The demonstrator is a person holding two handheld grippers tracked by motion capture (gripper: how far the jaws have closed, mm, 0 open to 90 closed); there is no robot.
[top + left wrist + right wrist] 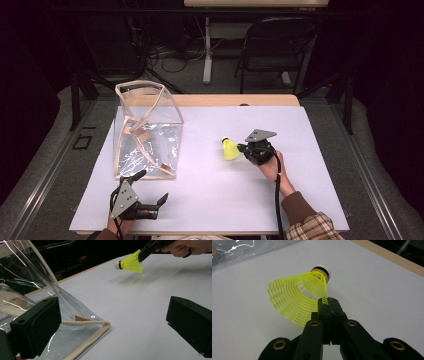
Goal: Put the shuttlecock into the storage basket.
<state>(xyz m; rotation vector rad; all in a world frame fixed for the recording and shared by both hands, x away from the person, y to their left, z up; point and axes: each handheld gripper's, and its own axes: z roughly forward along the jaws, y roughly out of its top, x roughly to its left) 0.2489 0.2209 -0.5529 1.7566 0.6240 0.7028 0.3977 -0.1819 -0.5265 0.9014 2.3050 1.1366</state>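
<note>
Keep right gripper [243, 148] pinched on the shuttlecock [230, 149] skirt, carry toward the clear bag [147, 130], spread left gripper [152, 187] wide beside its base.

There was 1 shuttlecock [230, 148], 1 clear bag [147, 131], 2 grippers, 1 table [300, 150] and 1 chair [280, 45].
</note>
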